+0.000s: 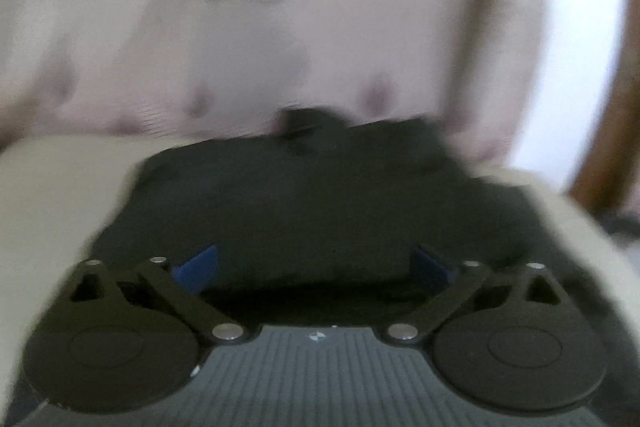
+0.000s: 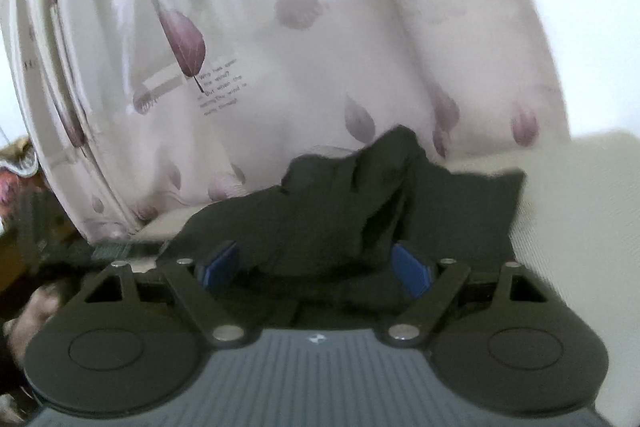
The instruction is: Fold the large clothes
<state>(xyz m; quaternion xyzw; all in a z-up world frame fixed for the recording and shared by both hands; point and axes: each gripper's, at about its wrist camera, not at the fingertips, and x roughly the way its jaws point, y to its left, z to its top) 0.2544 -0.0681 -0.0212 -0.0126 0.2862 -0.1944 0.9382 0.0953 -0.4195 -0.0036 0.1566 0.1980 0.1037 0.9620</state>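
A dark, nearly black garment point(image 1: 320, 195) lies crumpled on a cream-white surface point(image 1: 60, 195). My left gripper point(image 1: 316, 263) is open just above its near edge, blue pads point(image 1: 198, 267) wide apart with cloth between and below them. In the right wrist view the same garment point(image 2: 352, 203) is bunched up with a raised fold. My right gripper point(image 2: 318, 263) is open over its near part, blue pads point(image 2: 410, 267) on either side of the cloth. I cannot tell whether either gripper touches the cloth. The left wrist view is blurred.
A pale curtain with purple leaf prints point(image 2: 280, 47) hangs right behind the surface and also shows in the left wrist view point(image 1: 260, 27). A brown wooden post point(image 1: 608, 131) stands at the right. Dark clutter point(image 2: 36, 227) lies at the left.
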